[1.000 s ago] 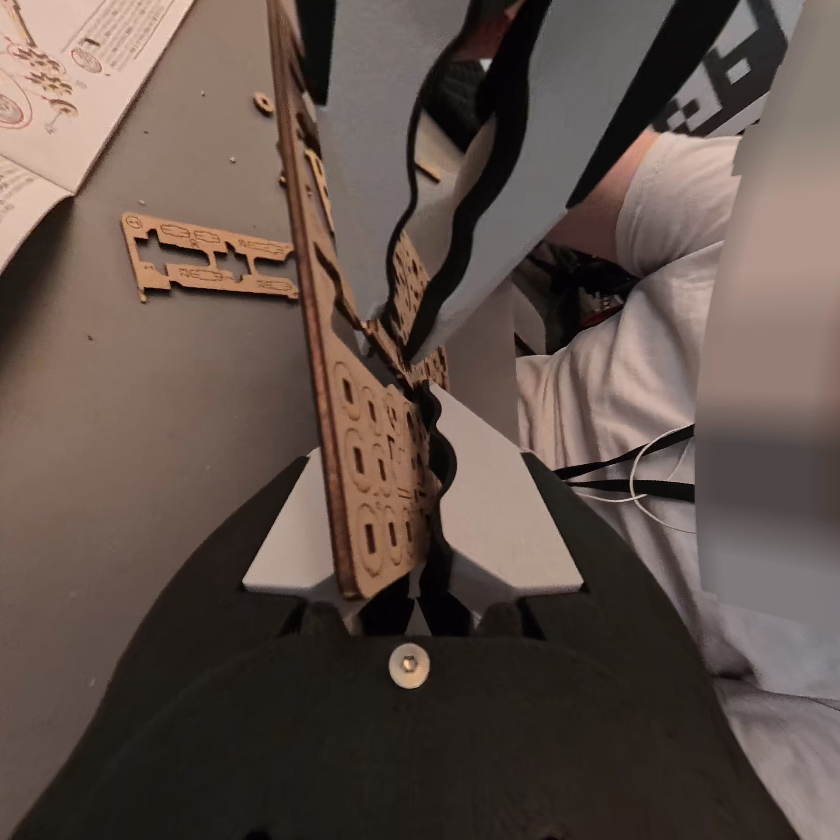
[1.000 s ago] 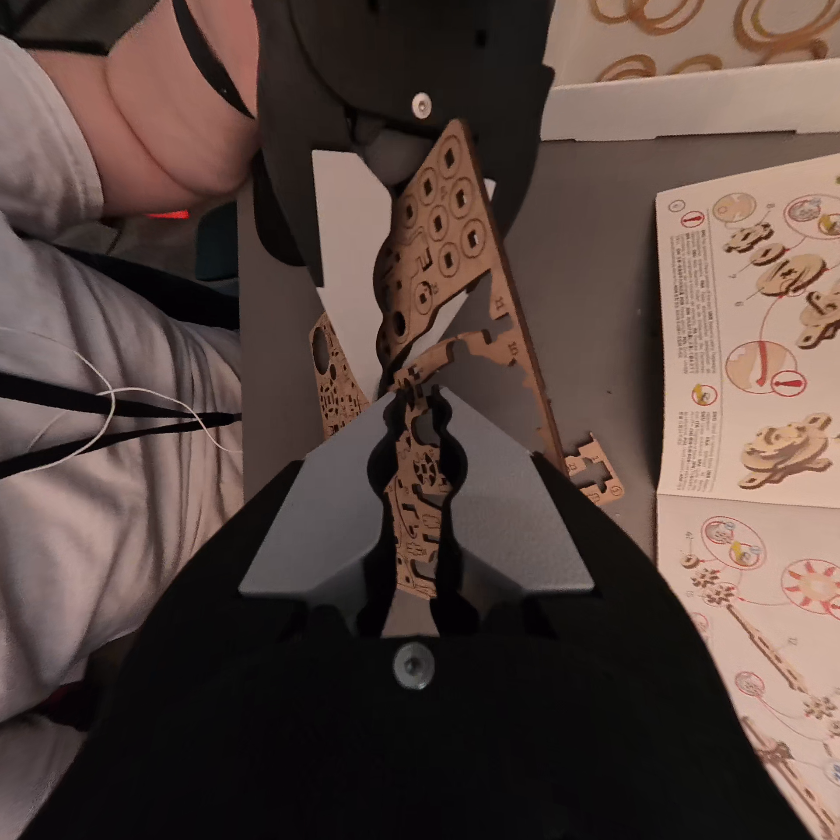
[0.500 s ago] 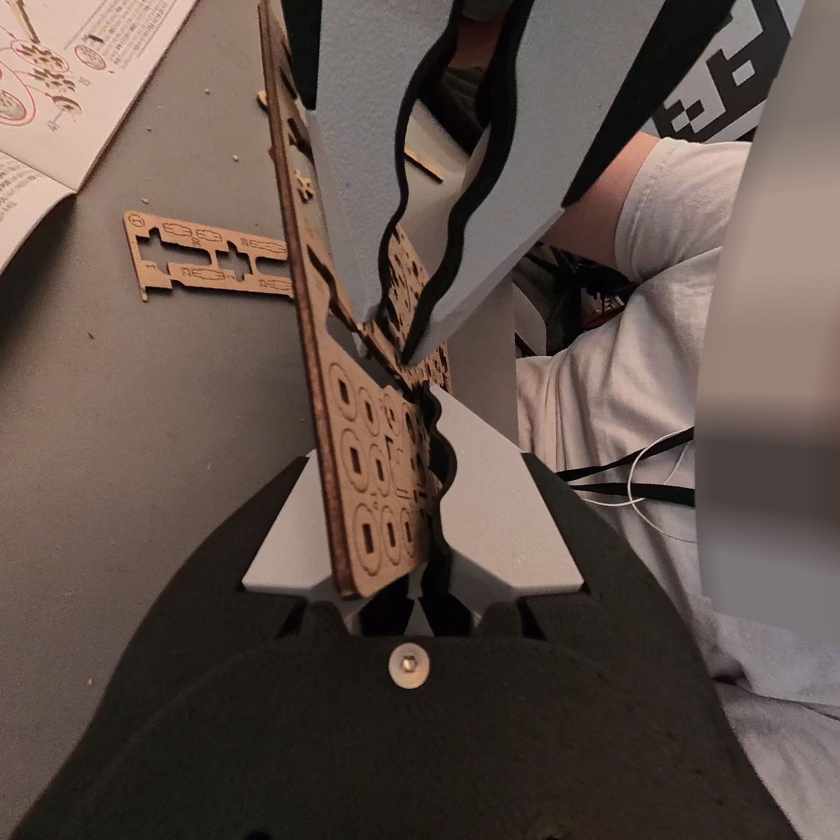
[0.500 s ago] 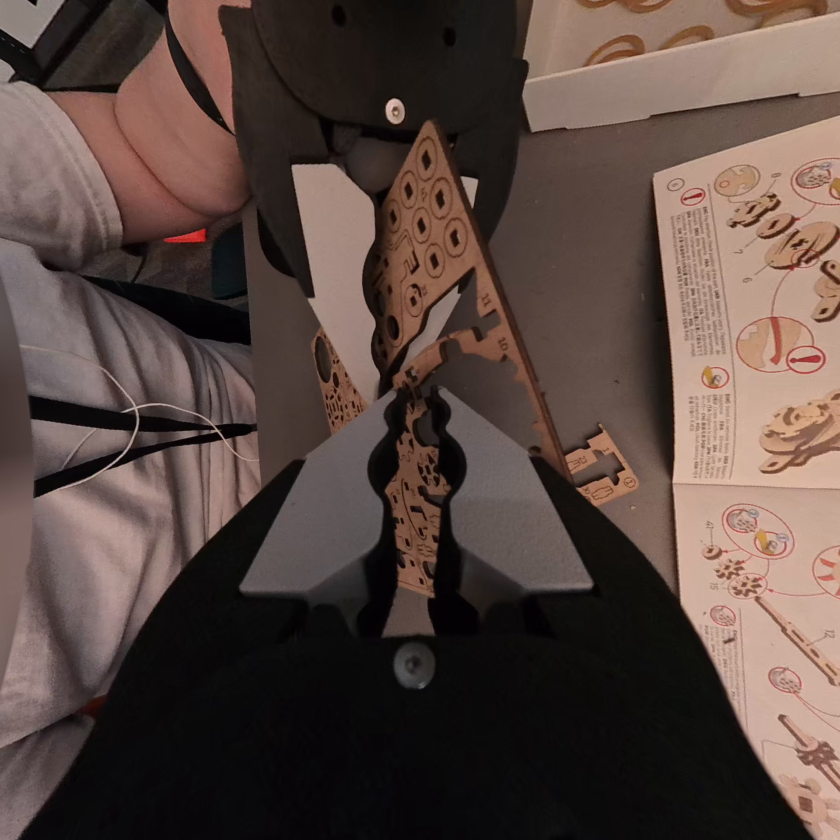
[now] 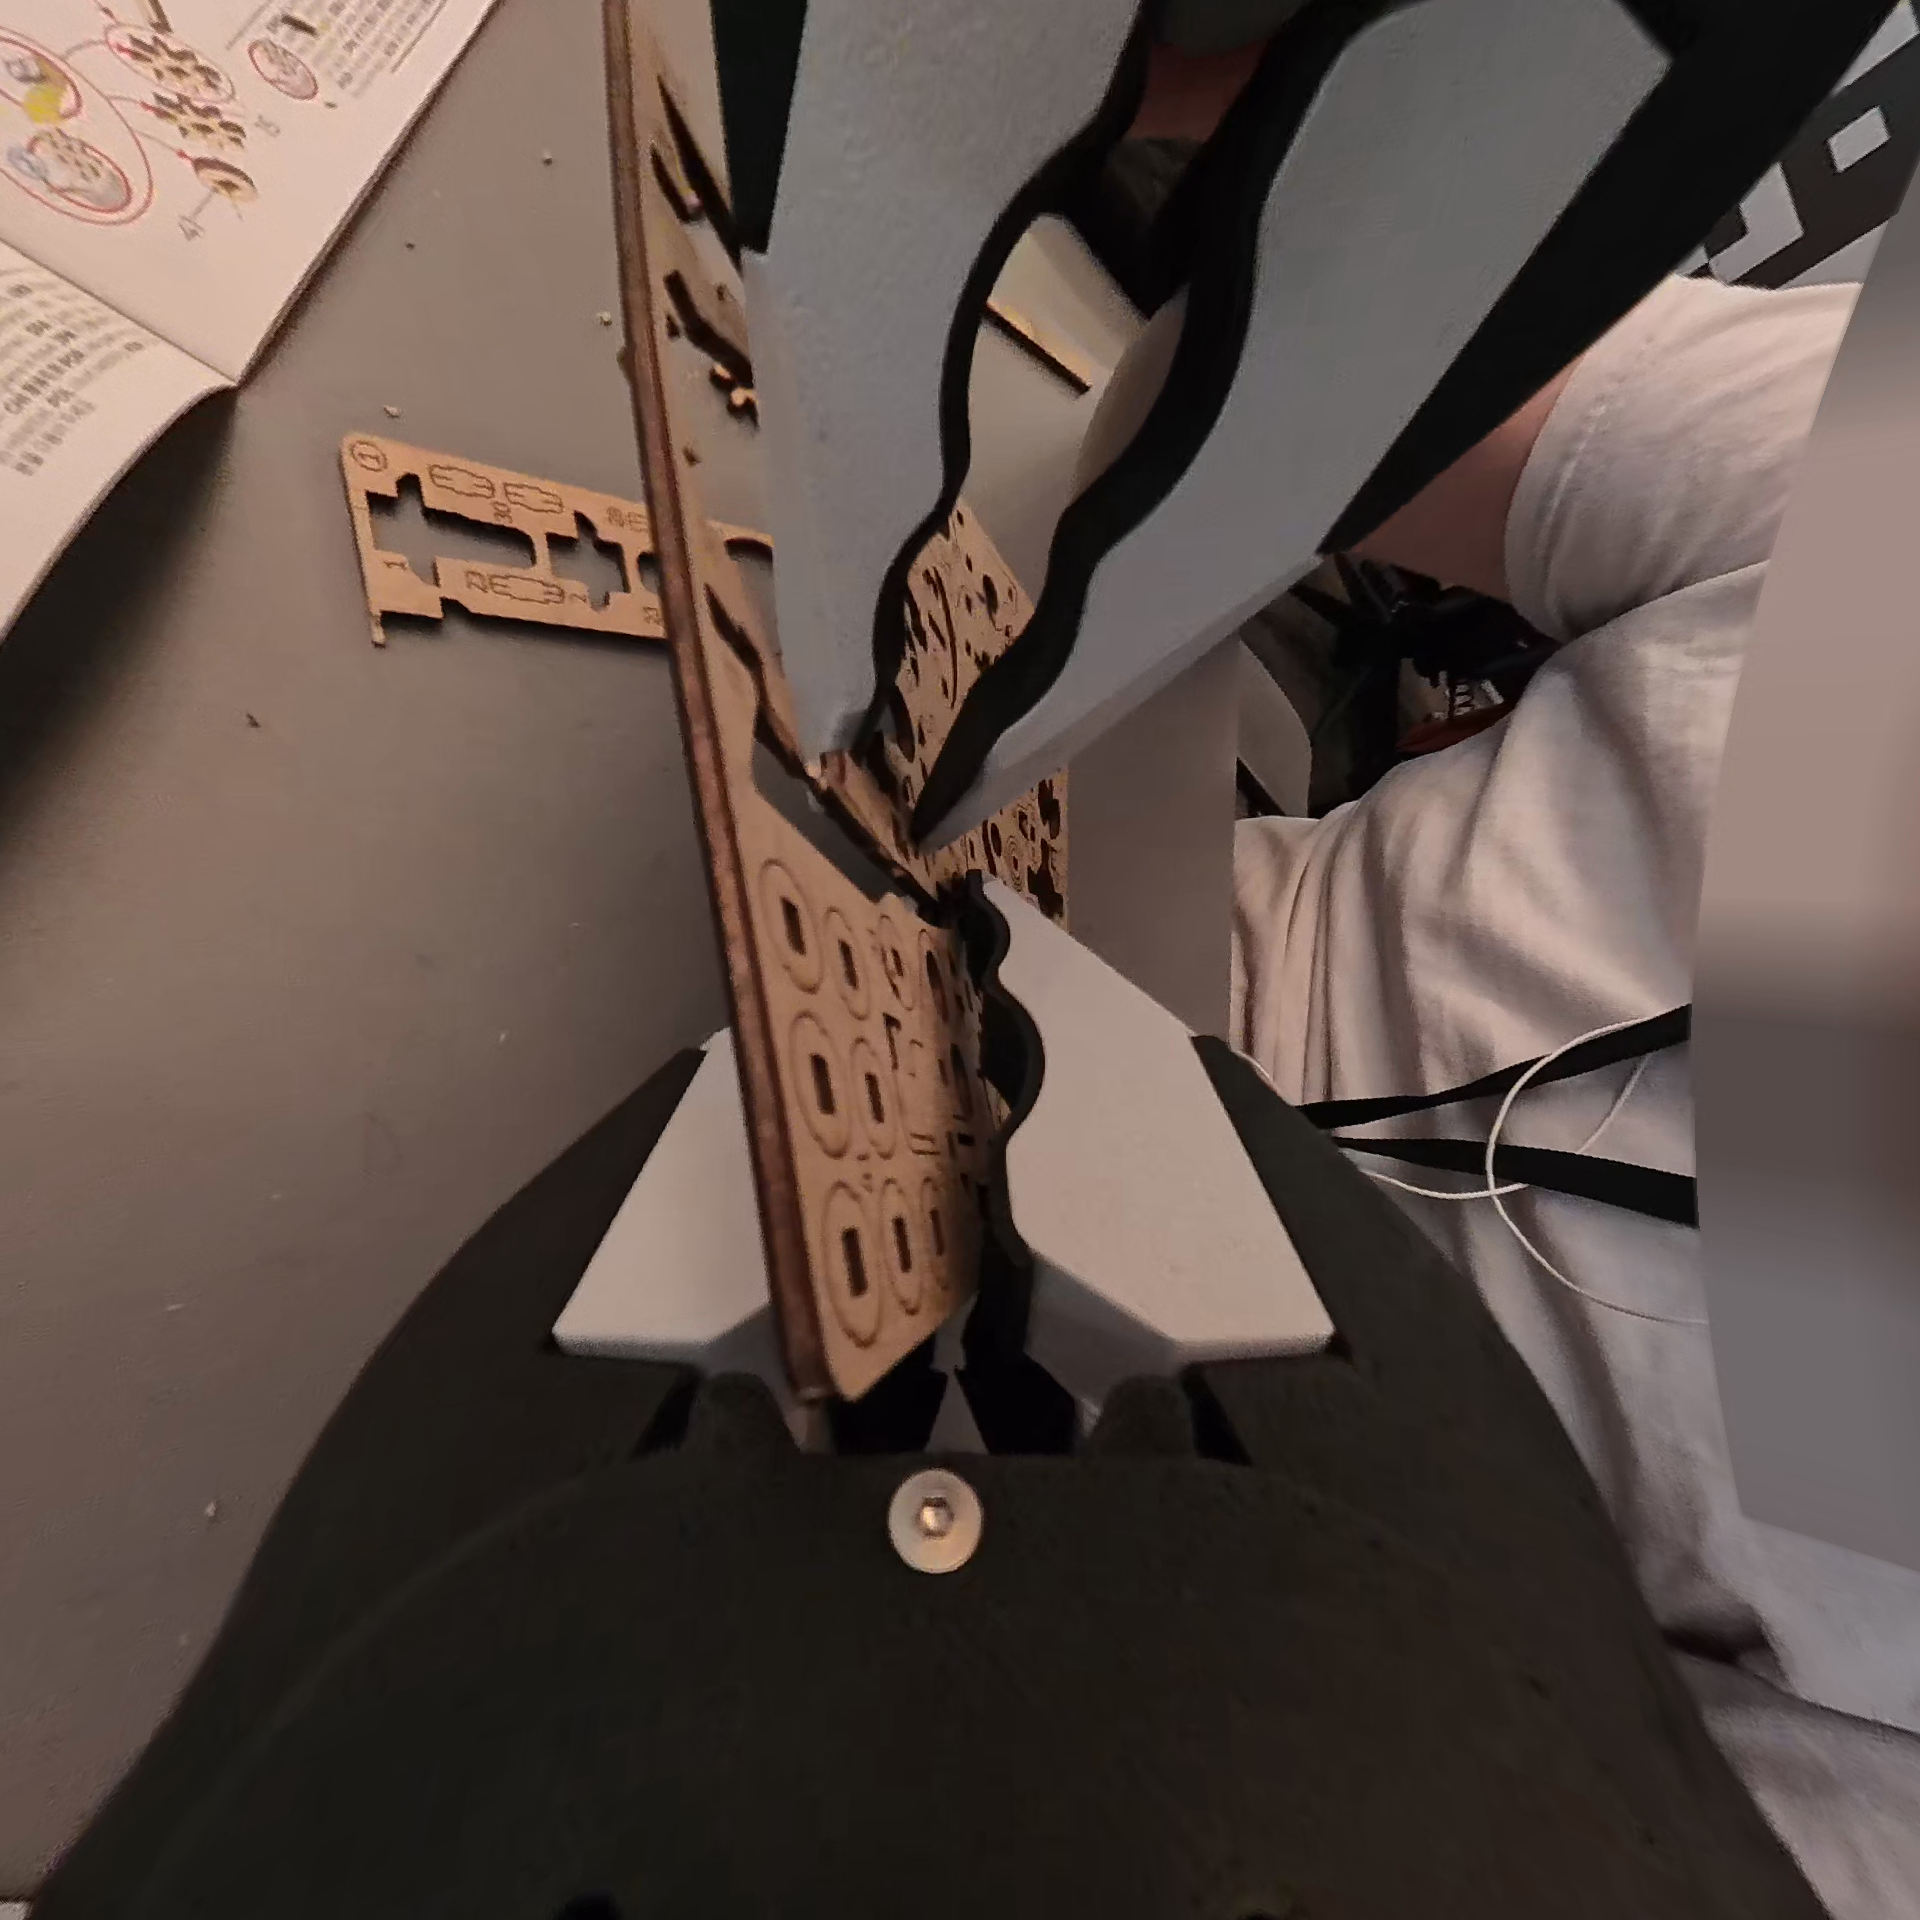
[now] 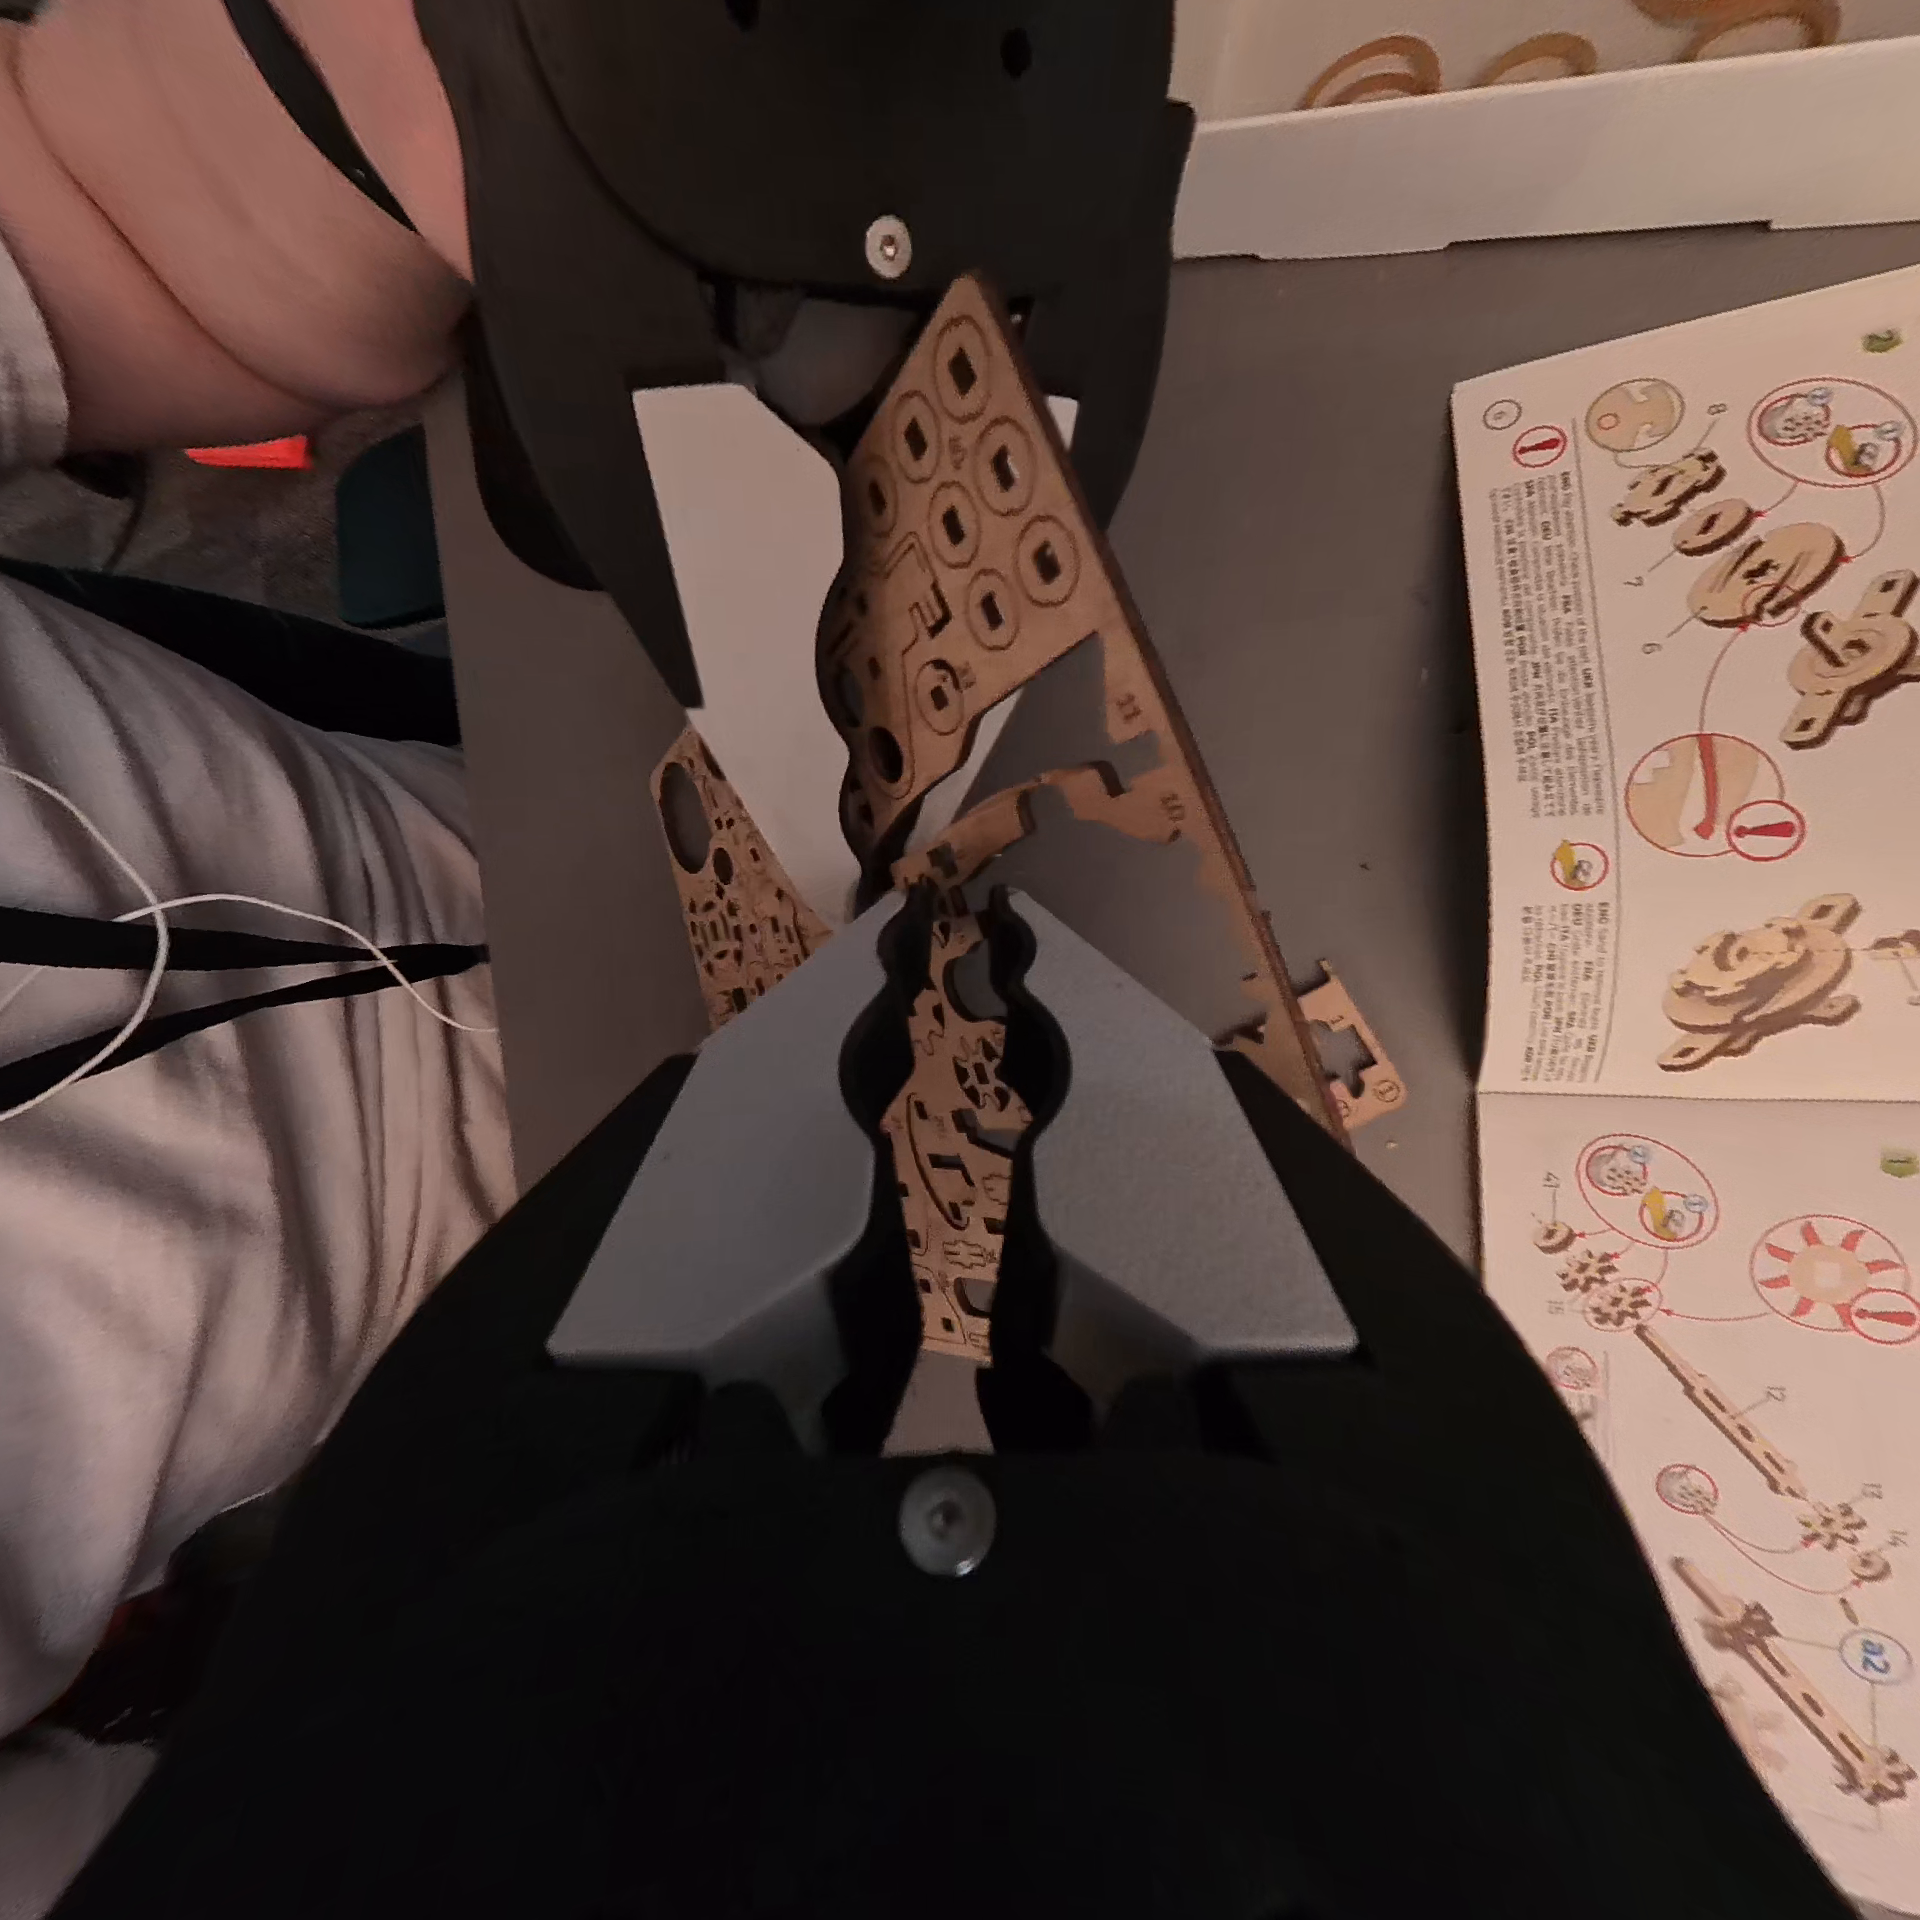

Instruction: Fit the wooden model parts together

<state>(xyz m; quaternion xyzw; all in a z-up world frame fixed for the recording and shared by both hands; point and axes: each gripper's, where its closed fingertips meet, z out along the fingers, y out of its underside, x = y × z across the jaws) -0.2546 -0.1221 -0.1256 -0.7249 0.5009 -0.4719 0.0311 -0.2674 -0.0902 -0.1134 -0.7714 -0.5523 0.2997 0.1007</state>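
Both grippers, left and right, pinch a tan laser-cut wooden sheet between near-closed fingers.

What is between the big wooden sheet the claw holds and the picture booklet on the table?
In the left wrist view, a small wooden strip lies on the grey table between the wooden sheet and the booklet.

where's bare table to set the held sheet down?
Bare grey table left of the left gripper, below the small wooden strip and booklet. Crowded under both grippers, where another wooden sheet lies.
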